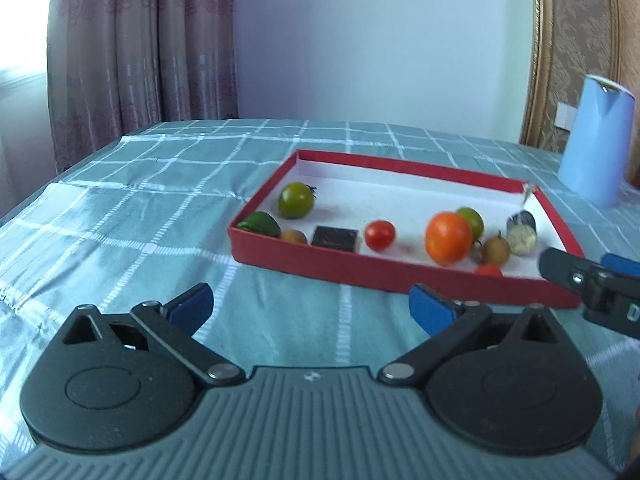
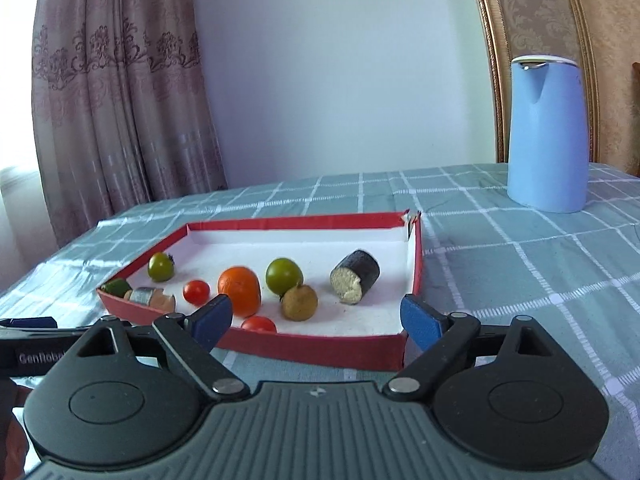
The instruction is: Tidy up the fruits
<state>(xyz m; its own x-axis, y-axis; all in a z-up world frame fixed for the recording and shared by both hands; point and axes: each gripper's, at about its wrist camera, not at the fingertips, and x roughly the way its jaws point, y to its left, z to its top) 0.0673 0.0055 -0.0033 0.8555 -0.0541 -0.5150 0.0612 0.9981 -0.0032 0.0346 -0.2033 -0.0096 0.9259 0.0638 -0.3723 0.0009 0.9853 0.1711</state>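
A shallow red box point(image 1: 320, 264) point(image 2: 312, 346) with a white floor lies on the checked cloth. Inside it are an orange fruit point(image 1: 448, 237) point(image 2: 240, 290), two green tomatoes point(image 1: 296, 199) point(image 2: 284, 275), red cherry tomatoes point(image 1: 380, 234) point(image 2: 196, 291), brown round fruits point(image 2: 299, 302), a dark roll with a pale cut end point(image 2: 354, 280) and a dark block point(image 1: 335, 238). My left gripper point(image 1: 312, 306) stands open over the cloth in front of the box, nothing between its fingers. My right gripper point(image 2: 316, 316) is open at the box's near edge, empty.
A tall light-blue jug point(image 2: 546, 136) point(image 1: 596, 140) stands on the cloth behind and right of the box. Curtains hang at the back left and a gold-framed panel at the back right. The table's left edge drops off near the window.
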